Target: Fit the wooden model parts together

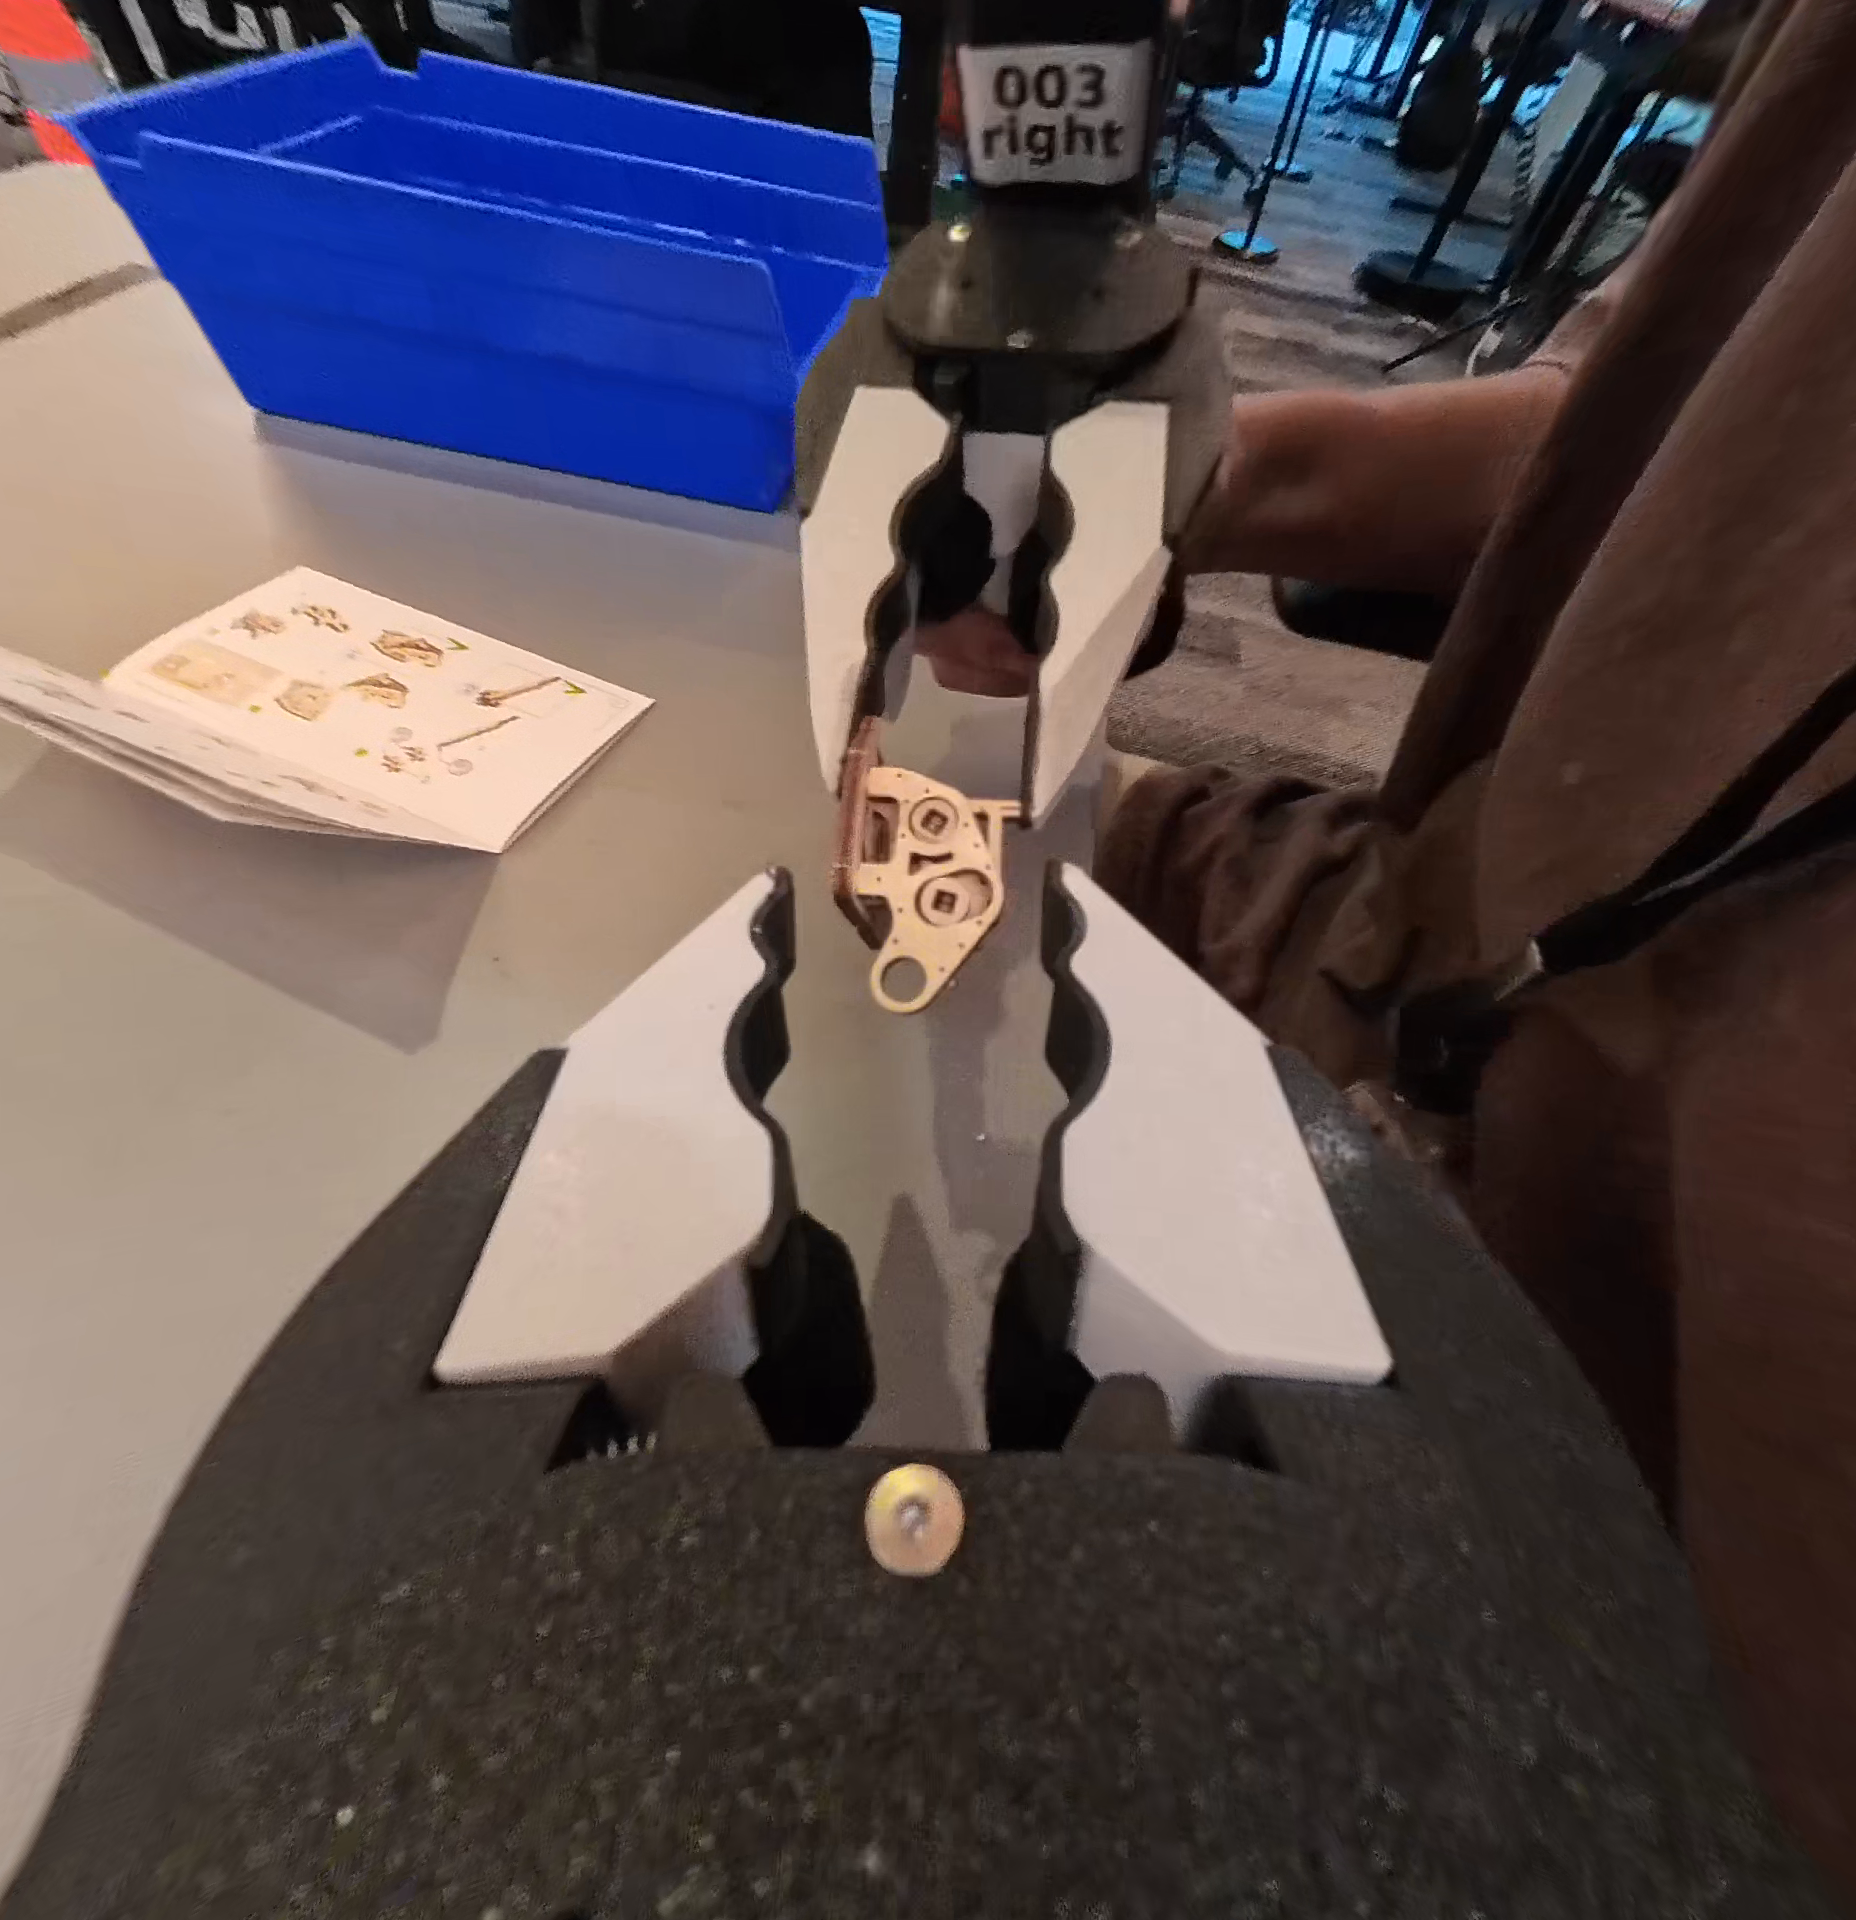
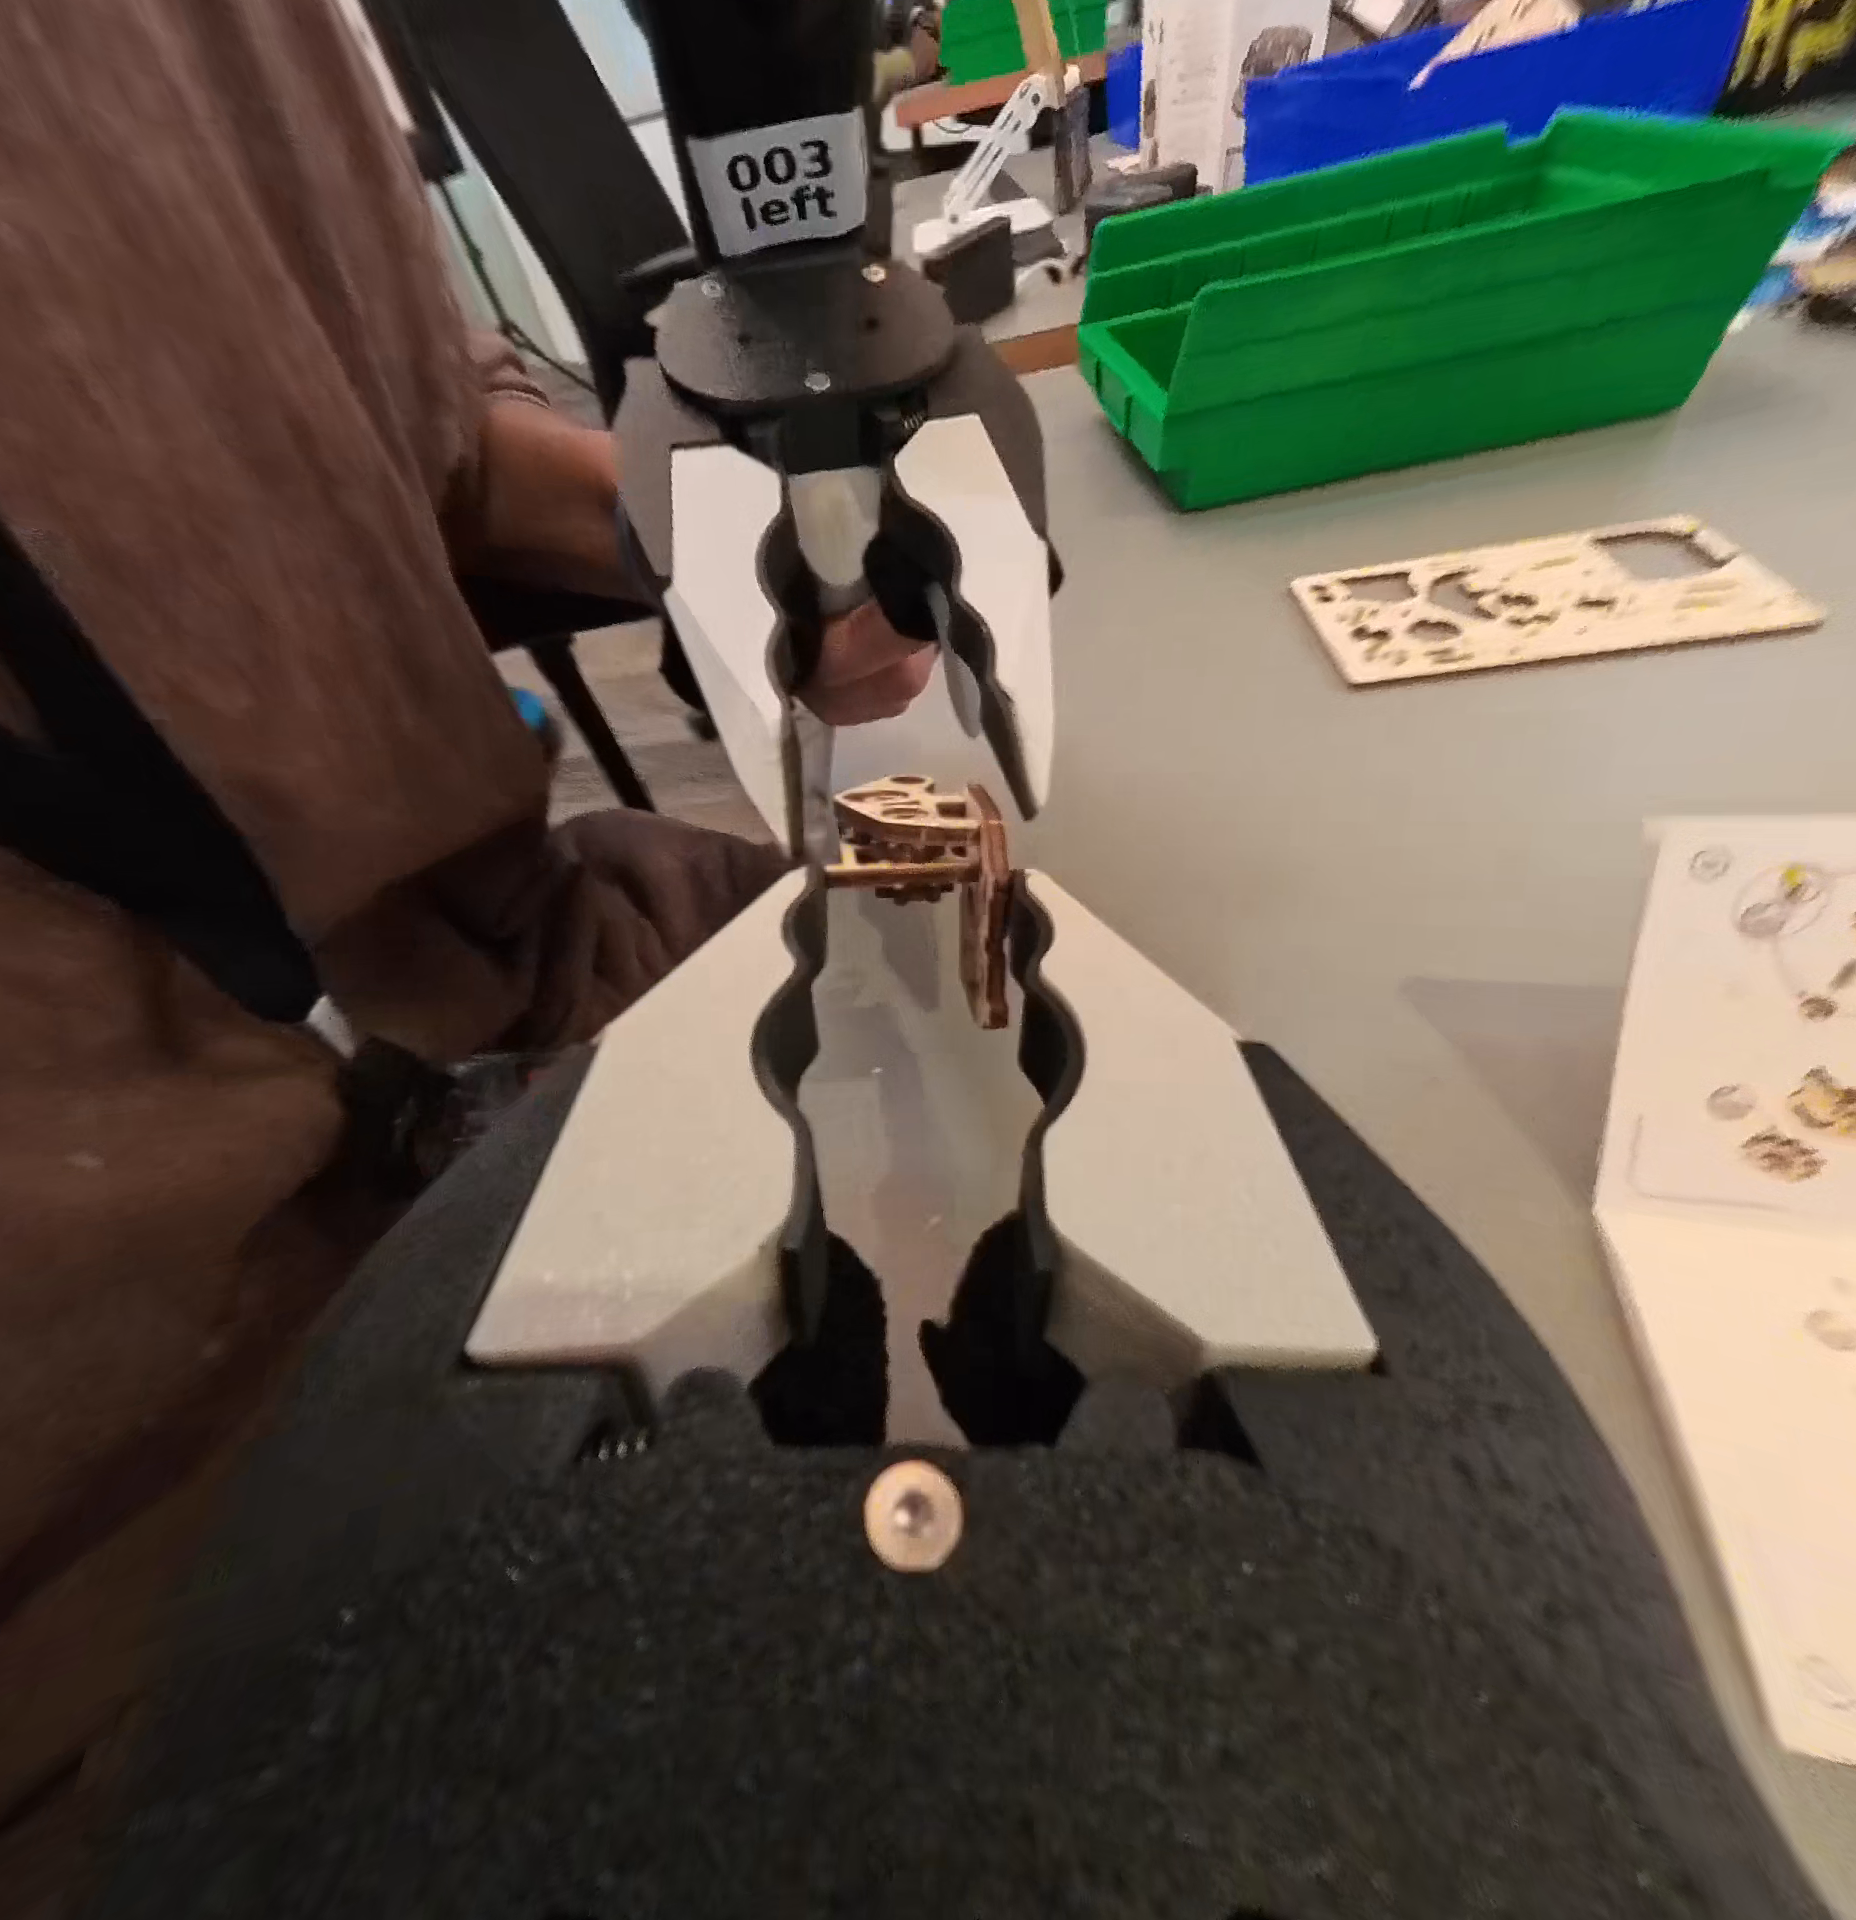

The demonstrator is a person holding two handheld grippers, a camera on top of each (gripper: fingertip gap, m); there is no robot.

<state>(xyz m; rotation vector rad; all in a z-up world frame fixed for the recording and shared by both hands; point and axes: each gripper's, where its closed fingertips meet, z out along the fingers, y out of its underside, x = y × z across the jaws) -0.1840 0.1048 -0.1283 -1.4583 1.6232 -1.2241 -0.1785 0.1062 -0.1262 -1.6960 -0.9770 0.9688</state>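
Right gripper (image 2: 916, 883) fingers pinch the wooden model (image 2: 929, 868); left gripper (image 1: 919, 883) apart.

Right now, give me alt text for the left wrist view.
The right tool holds a pale laser-cut wooden model piece above the grey table, facing the open left tool. A blue plastic bin and a folded paper instruction booklet sit left.

grey table (image 1: 228, 1039); blue bin (image 1: 508, 301); booklet (image 1: 384, 707); green bin (image 2: 1423, 343); punched wooden sheet (image 2: 1547, 603)
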